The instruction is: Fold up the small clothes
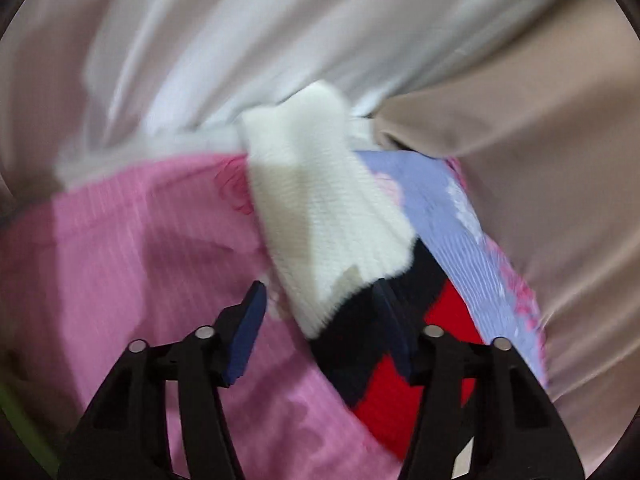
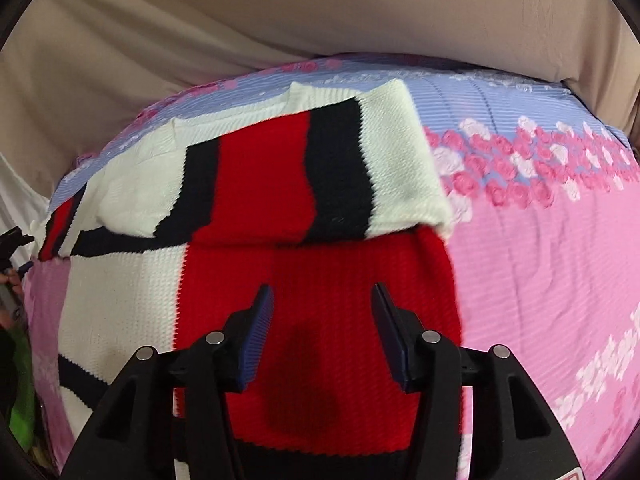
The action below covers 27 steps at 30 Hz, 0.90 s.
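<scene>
a small knitted sweater in cream, red and black blocks (image 2: pixel 248 184) lies on a ribbed bedspread that is pink with a lilac band and rows of pink and white flowers (image 2: pixel 540 232). in the right wrist view its upper part is folded down over the lower part, the fold's edge running across just ahead of the fingers, with a cream cuff end at the right of that flap. behind the bedspread hangs a beige draped cloth (image 2: pixel 280 12)

the right gripper (image 2: pixel 322 322) hangs over the red panel of the lower part, its jaws spread wide with nothing between them; a dark shadow falls on the red knit just below the gap. whether the fingertips touch the knit cannot be told

the left wrist view is blurred. there the left gripper (image 1: pixel 320 316) is also spread wide and holds nothing. a cream ribbed part of the sweater (image 1: pixel 320 208) reaches down toward the gap between its blue-padded fingers (image 1: pixel 246 336), with black and red knit to the right of it. whether the cloth touches the right pad is unclear. a white sheet (image 1: pixel 240 40) fills the top of that view, with the beige cloth to its right
</scene>
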Available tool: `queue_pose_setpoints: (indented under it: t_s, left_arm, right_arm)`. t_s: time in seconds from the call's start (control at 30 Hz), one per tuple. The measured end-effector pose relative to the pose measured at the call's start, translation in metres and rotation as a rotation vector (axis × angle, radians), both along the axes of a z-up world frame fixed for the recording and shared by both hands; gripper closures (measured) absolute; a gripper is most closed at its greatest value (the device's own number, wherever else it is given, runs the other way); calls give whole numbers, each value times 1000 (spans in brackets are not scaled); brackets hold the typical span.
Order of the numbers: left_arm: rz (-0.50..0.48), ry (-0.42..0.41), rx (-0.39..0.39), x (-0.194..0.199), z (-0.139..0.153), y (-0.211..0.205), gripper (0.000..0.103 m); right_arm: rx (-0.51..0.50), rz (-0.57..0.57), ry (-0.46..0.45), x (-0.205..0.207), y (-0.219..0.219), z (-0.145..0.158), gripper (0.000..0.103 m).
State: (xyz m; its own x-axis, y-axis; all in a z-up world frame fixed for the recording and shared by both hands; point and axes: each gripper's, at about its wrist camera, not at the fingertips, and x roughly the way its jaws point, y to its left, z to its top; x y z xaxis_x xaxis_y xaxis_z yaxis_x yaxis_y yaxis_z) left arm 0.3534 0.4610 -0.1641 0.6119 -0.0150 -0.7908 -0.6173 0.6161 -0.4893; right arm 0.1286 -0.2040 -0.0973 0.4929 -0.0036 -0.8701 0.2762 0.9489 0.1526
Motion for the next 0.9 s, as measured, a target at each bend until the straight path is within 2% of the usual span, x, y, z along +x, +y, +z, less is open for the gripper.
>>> queue_pose_setpoints:
  t_s: [0.03,0.07,0.1,0.13,0.23,0.33,0.37,0.43,0.53,0.6,0.63,0.73,0.83,0.9]
  left_arm:
    - [15,-14,-12,2,-4,4,64]
    - [17,-28,-5,3,-4,5,82]
    - [2,-19,-2,7,-4,3,92]
    - [-8,-18,16,10,1,-2,95]
    - [-76,-87,130,12,34,-23,97]
    - [-233,-210,236,21,95,-78,97]
    - [-310,-269,264,18,121,-110,97]
    - [-458,-376,262,15,159,-177,97]
    - [-645,-462,168,5,179,-269,97]
    - [-780,-452,75,-1,166,-346,97]
    - [-817,-433,57,-4,155,-372,97]
    - [-923,-256,-41,-16,83,-456,97]
    - [-937,-138,-73,-41,36,-480,96]
    - [-922,-116,-113,-56,29,-472,90]
  right_arm:
    - [1,0,1,-1,5,1,52]
    - [5,3,-1,0,9,1,52]
    - [4,4,-4,0,13,2,51]
    - [3,5,-8,0,16,3,49]
    - [5,13,-9,-1,26,2,48]
    - [18,16,-13,-3,28,1,48]
    - [24,16,-16,-4,28,1,48]
    - [38,15,-18,-4,26,-2,48]
    - [57,2,-23,-2,19,-4,48]
    - [68,-13,-35,-3,11,-3,48]
    - [72,-23,-43,-4,6,-2,48]
    - [69,-51,-60,-8,-13,-1,48]
    - [71,-83,-70,-15,-34,-2,48]
    - [70,-100,-78,-18,-48,-2,48]
